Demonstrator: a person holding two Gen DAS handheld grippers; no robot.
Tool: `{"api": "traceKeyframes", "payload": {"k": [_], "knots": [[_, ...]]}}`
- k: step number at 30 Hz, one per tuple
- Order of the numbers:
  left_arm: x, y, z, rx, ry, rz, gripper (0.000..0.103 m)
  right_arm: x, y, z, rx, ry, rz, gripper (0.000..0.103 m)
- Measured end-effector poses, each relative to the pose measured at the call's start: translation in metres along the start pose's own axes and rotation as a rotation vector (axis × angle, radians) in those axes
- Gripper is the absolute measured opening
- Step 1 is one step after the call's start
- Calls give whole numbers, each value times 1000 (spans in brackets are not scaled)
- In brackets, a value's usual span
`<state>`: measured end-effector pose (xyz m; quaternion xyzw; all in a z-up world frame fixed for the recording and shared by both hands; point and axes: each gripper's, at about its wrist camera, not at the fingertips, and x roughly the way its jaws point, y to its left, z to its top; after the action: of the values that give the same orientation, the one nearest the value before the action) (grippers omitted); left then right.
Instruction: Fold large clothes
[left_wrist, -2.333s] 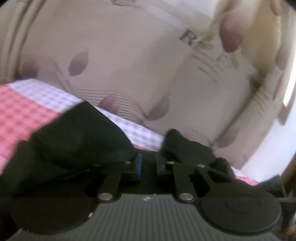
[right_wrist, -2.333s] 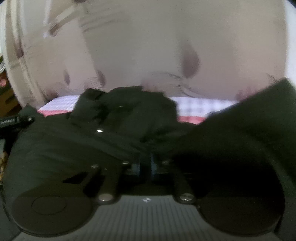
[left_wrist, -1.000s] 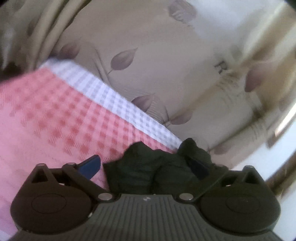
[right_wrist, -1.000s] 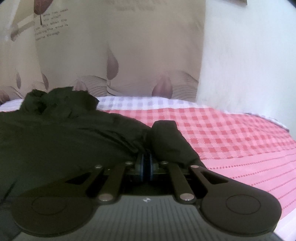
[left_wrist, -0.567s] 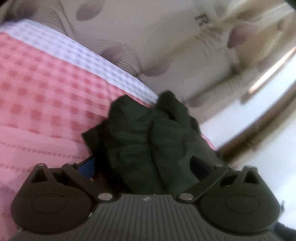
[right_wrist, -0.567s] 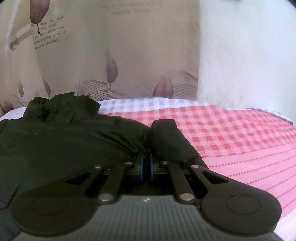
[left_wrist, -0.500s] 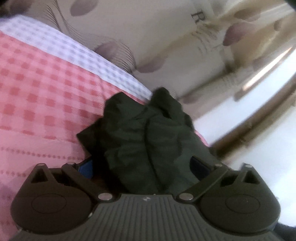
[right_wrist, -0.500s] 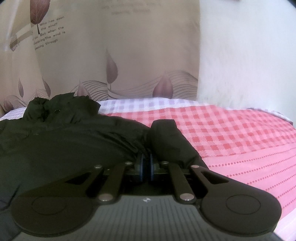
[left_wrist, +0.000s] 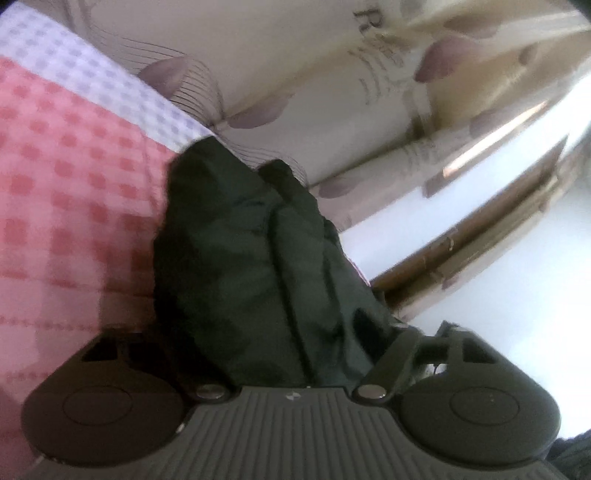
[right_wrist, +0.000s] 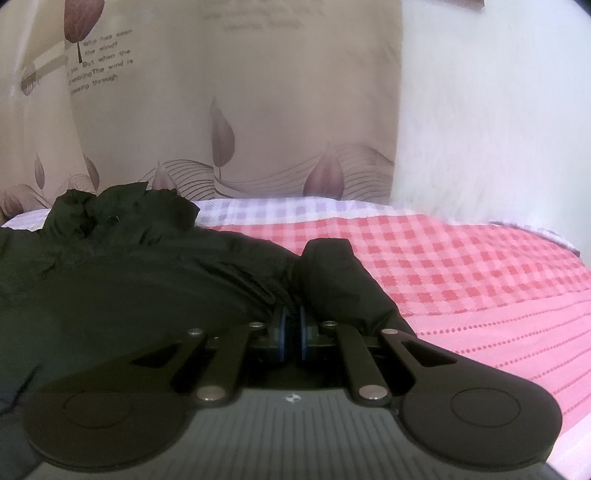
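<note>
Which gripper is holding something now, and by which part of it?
The right gripper is shut on a fold of the black jacket beside its sleeve. The left gripper is closing around bunched jacket fabric; its grip cannot be told.

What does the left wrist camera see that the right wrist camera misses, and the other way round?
Only the left view shows a bright window with a brown frame, and the left tongs closing around a bunched dark sleeve. Only the right view shows a plain white wall, curtain lettering, and the right tongs shut on the garment's edge. Both show the dark garment, the red checked bedsheet and the leaf-print curtain.
</note>
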<state>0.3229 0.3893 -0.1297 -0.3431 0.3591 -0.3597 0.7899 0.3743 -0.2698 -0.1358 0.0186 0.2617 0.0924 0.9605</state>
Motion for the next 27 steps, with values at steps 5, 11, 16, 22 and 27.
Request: {"api": "traceKeyframes", "payload": {"k": [5,11,16,22,27], "knots": [[-2,-9,-3,54,-9,51,60,0,3,-1,-12,-2,-11,7],[0,-4,5,43,46,20,83,0,4,-2,-17,-6,-15,7],[9,-17,2,152,68,58,95,0,4,-2,-17,-6,-12,7],[10,-24,-3,148,41,150,48,1,5,-3,-23,-8,-17,7],[5,-56,-1,188,28,199,32,3,4,-3,-10,-2,-5,7]]}}
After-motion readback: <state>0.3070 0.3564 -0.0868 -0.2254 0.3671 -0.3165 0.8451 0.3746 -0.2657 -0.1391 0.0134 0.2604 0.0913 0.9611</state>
